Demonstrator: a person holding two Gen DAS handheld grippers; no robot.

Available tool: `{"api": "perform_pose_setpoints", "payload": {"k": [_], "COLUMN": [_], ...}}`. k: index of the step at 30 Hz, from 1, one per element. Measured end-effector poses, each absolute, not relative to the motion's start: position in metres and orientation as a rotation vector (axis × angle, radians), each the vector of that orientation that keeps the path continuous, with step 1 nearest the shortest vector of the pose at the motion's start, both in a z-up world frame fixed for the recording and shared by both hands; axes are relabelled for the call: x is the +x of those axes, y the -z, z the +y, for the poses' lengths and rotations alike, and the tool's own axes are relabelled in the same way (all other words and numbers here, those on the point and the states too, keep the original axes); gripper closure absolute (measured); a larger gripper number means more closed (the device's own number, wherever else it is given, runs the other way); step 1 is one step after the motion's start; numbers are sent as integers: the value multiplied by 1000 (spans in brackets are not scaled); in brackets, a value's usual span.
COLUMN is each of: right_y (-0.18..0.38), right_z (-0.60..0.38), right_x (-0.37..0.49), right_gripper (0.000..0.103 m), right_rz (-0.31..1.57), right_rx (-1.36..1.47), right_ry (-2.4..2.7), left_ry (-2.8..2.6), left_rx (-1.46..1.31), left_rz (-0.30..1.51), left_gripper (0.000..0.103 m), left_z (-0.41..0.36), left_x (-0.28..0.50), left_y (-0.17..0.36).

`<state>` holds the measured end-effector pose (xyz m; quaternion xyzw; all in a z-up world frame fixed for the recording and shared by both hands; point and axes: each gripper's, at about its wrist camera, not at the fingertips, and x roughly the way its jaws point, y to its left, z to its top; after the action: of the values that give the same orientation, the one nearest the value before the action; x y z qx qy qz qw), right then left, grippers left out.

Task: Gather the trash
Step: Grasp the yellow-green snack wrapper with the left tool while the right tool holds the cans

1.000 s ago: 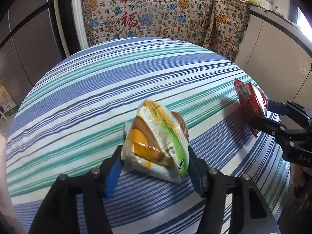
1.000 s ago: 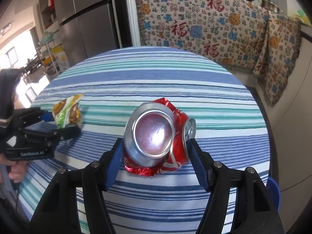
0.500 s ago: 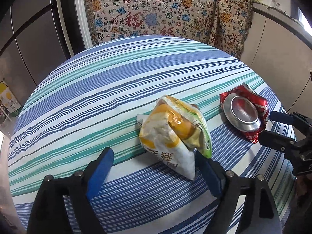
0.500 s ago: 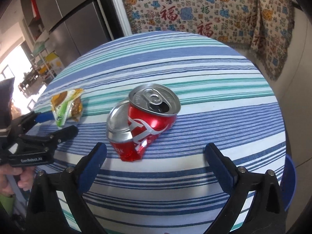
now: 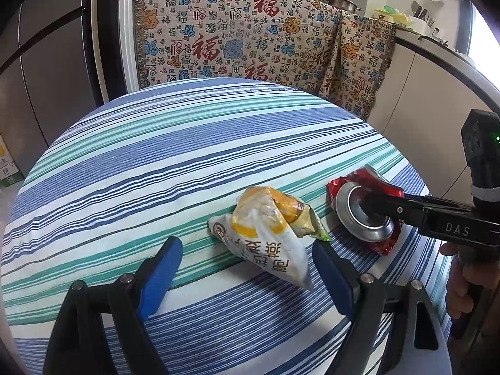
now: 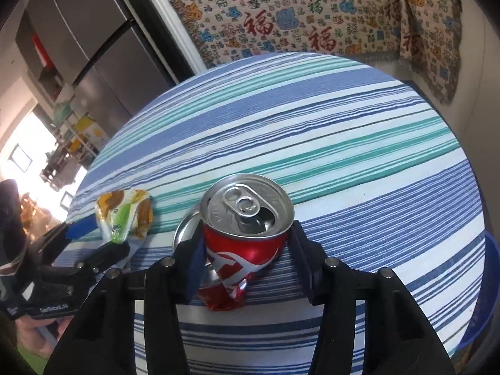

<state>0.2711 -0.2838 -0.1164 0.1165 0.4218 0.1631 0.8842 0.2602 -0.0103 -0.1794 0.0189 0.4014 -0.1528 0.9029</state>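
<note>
On the striped tablecloth (image 5: 187, 156) the crushed red soda can (image 6: 247, 218), light, thin-walled and slick, sits between the right gripper (image 6: 247, 250)'s spread jaws, best pinched across its dented waist, while the left gripper (image 5: 247, 268) gapes around the crinkly snack wrapper (image 5: 268, 231).
</note>
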Motion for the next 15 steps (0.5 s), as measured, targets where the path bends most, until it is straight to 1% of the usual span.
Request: {"api": "perform_pose_setpoints", "payload": {"k": [4, 9, 10, 11, 12, 13, 14, 15], "right_y": [104, 104, 104, 103, 102, 101, 101, 99], "right_z": [-284, -281, -280, -279, -279, -279, -279, -280], "right_x": [257, 249, 248, 248, 248, 247, 247, 246], "right_gripper": [52, 51, 51, 52, 52, 52, 52, 52], "right_rz": [848, 844, 842, 839, 837, 835, 832, 828], "right_rx": [190, 135, 128, 120, 114, 111, 110, 110], "right_ry": [-339, -329, -329, -329, -329, -330, -331, -331], "left_ry": [329, 362, 360, 360, 383, 390, 389, 389], "left_rx": [66, 48, 56, 52, 29, 8, 5, 8], "left_rz": [854, 847, 842, 837, 839, 844, 837, 834], "left_gripper": [15, 15, 17, 30, 47, 51, 59, 61], "left_z": [-9, -15, -18, -19, -18, -18, -17, -17], "left_x": [258, 262, 264, 265, 265, 266, 265, 264], "left_y": [180, 179, 180, 181, 181, 180, 179, 178]}}
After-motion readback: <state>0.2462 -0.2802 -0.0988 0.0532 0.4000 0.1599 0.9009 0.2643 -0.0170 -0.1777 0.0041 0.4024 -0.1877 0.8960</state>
